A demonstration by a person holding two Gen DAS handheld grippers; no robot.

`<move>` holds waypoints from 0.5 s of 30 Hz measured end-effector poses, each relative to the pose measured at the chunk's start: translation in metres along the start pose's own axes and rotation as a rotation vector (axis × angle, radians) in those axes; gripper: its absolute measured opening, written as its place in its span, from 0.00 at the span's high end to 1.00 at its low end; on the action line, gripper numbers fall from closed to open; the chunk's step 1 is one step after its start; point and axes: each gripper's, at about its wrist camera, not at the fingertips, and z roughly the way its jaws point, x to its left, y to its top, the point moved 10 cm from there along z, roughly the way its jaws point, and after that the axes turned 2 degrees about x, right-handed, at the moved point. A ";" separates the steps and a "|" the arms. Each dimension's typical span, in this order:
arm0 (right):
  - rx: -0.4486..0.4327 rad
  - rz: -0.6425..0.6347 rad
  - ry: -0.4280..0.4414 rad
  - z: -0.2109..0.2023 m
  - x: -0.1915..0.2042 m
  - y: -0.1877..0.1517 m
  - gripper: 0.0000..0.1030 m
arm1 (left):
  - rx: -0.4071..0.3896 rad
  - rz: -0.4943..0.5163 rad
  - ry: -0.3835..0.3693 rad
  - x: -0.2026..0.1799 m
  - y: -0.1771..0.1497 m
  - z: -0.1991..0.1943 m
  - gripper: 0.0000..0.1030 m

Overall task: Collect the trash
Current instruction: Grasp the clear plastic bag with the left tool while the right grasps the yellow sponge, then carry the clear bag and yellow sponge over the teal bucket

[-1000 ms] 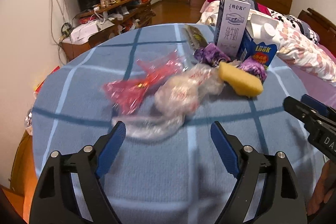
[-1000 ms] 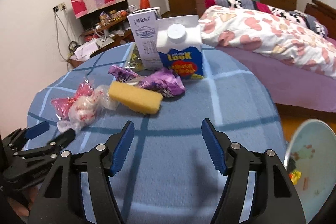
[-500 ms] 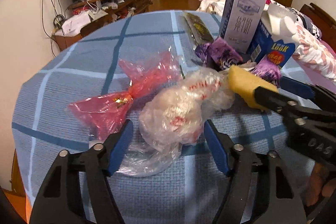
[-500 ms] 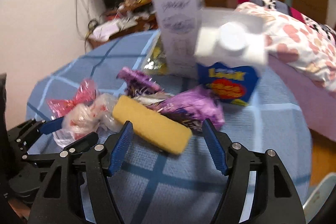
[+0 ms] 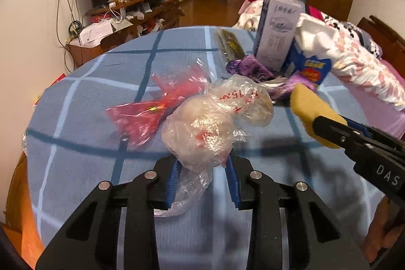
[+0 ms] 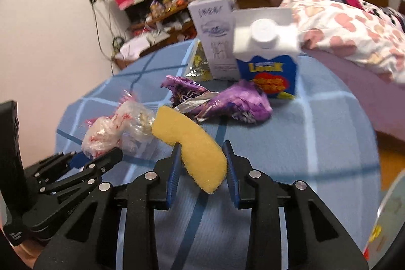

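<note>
My left gripper [image 5: 202,168] is shut on a crumpled clear plastic bag [image 5: 215,123] with red print, held over the round blue checked table [image 5: 101,98]. The bag also shows in the right wrist view [image 6: 114,128]. My right gripper [image 6: 202,166] is shut on a yellow sponge [image 6: 192,146], which also shows in the left wrist view [image 5: 311,113]. A pink wrapper [image 5: 157,108] lies left of the bag. Purple wrappers [image 6: 227,100] lie behind the sponge.
Two cartons stand at the table's far side: a white milk box [image 6: 215,32] and a blue and white carton [image 6: 268,52]. A gold packet [image 5: 230,42] lies beside them. A bed [image 6: 354,24] is at right, a cluttered shelf [image 5: 126,6] at left, a round bin [image 6: 389,216] at lower right.
Both grippers moved forward and closed: the left on the clear plastic bag, the right on the yellow sponge. Both were open a second ago.
</note>
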 end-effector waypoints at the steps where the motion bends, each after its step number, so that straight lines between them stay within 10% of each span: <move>1: -0.009 0.005 -0.008 -0.005 0.000 -0.002 0.68 | -0.011 0.003 0.006 -0.001 -0.004 -0.008 0.69; 15: -0.130 0.110 -0.143 -0.094 -0.027 -0.051 0.68 | -0.049 0.059 0.008 -0.034 -0.055 -0.067 0.69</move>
